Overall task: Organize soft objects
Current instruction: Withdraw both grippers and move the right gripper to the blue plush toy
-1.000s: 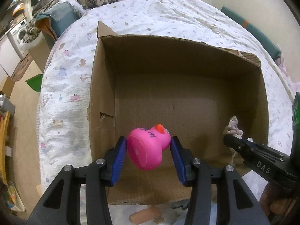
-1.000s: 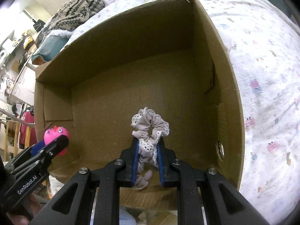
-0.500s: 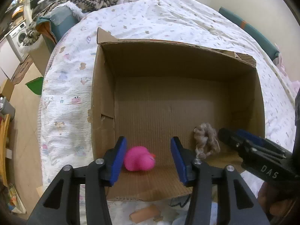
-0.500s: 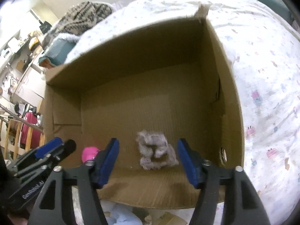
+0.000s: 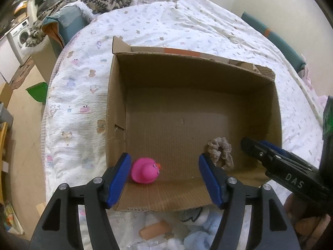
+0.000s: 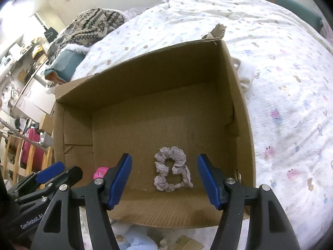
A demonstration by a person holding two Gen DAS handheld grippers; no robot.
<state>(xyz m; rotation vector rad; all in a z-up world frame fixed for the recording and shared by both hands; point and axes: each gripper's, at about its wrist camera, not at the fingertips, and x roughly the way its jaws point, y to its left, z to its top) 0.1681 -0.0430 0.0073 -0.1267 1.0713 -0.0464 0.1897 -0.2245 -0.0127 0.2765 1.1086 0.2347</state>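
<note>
- Left gripper (image 5: 164,177): tongs wide apart, holding nothing. The blue pads (image 5: 118,179) stand at lower centre of the left wrist view, above the near wall of the cardboard box (image 5: 116,95).
- Pink rubber duck (image 5: 145,173) lies on the box floor, lower left of the frame, just beside the left pad but w/o a grip on it. It sits upright, beak to the right.
- Right gripper (image 6: 164,179): tongs also wide, empty. In the right wrist view the grey scrunchie (image 6: 172,171) lies between the pads, down on the floor of the box, not touched by them.
- In the left wrist view the same scrunchie shows at lower right, near the right wall, apart from the duck.
- Probable reason for this placing: the box serves as the collecting place, and each item rests below the hand that is over it, so the 2 items are side by side near the front wall.
- The box stands on a bed (image 5: 187,20) with a white printed cover; top is open, so access from above is free.
- At the bottom edge of both views, outside the box, more soft things wait, e.g. a light blue plush (image 5: 199,235). Judgement: these are next to go in; task is at an early part.
- Risk: plush is bulky, so a pinch on a thin part may slip.
</note>
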